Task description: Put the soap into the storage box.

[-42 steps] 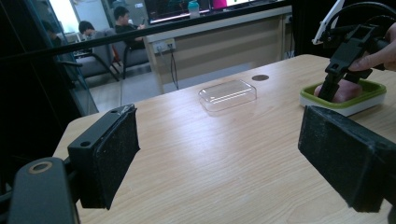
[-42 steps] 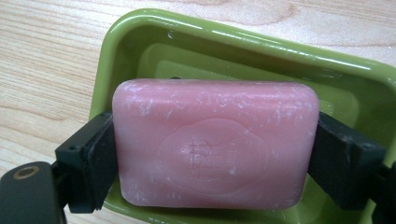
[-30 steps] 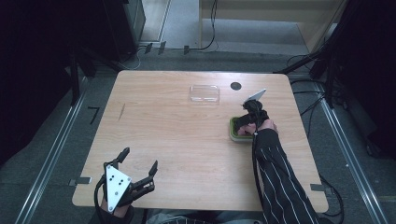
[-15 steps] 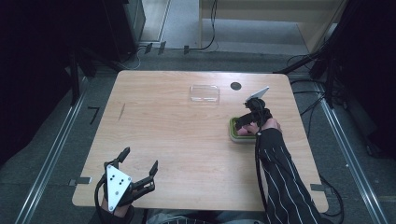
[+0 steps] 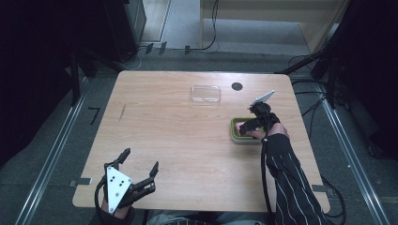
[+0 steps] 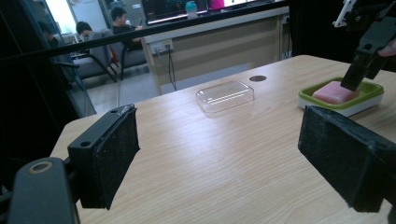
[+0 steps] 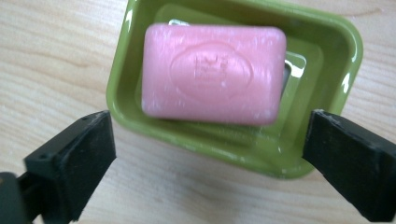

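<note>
Little had changed since the earlier frame: the right gripper (image 7: 205, 154) still hovered over the pink soap (image 7: 212, 74) lying in the green dish (image 7: 348, 51), jaws spread wide, holding nothing.

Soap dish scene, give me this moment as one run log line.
right gripper: open, above soap | soap: in green dish | left gripper: open, idle at near table edge | clear lid: on table, apart

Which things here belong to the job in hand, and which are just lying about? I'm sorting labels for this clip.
In the job:
pink soap
green soap dish
right gripper, open above the dish

Lying about:
clear plastic lid
left gripper, open, at the table's near edge
dark round spot on the table
</note>
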Available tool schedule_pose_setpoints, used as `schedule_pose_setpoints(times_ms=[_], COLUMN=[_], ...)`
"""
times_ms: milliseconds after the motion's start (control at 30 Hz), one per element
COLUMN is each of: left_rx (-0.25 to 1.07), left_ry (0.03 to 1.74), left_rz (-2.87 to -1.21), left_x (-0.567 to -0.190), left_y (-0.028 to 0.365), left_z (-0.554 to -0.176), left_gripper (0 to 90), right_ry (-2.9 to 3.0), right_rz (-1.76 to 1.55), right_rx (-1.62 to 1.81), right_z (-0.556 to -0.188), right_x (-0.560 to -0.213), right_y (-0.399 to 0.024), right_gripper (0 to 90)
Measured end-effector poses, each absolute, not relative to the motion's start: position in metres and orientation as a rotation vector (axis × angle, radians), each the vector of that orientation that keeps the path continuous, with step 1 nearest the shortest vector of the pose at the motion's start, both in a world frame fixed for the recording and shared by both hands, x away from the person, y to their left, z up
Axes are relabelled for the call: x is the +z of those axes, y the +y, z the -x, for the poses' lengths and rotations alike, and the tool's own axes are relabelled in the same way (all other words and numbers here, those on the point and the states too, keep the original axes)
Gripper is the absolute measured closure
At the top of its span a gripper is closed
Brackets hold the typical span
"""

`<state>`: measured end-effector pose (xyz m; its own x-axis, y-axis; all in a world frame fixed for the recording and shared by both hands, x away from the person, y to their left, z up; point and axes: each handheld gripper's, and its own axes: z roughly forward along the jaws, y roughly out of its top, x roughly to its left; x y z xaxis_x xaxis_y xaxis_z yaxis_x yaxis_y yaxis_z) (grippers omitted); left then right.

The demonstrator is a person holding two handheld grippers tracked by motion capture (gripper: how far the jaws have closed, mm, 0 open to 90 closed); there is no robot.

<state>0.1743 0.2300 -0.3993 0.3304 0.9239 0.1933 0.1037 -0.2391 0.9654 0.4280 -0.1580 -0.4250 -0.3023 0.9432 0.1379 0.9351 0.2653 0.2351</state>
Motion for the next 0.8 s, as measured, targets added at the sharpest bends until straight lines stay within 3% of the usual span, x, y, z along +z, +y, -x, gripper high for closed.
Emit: schedule_pose_setpoints(times_ms=[800], left_rx=[1.048], left_ry=[0.946], left_rz=[-1.620], left_x=[-0.400], left_y=[0.229], left_z=[-0.175], left_gripper=[12.5], right_ry=[2.515], right_rz=[-1.770], right_rx=[0.390], right_z=[-0.375], right_x=[-0.415], right_y=[-0.180], right_gripper=[0.0])
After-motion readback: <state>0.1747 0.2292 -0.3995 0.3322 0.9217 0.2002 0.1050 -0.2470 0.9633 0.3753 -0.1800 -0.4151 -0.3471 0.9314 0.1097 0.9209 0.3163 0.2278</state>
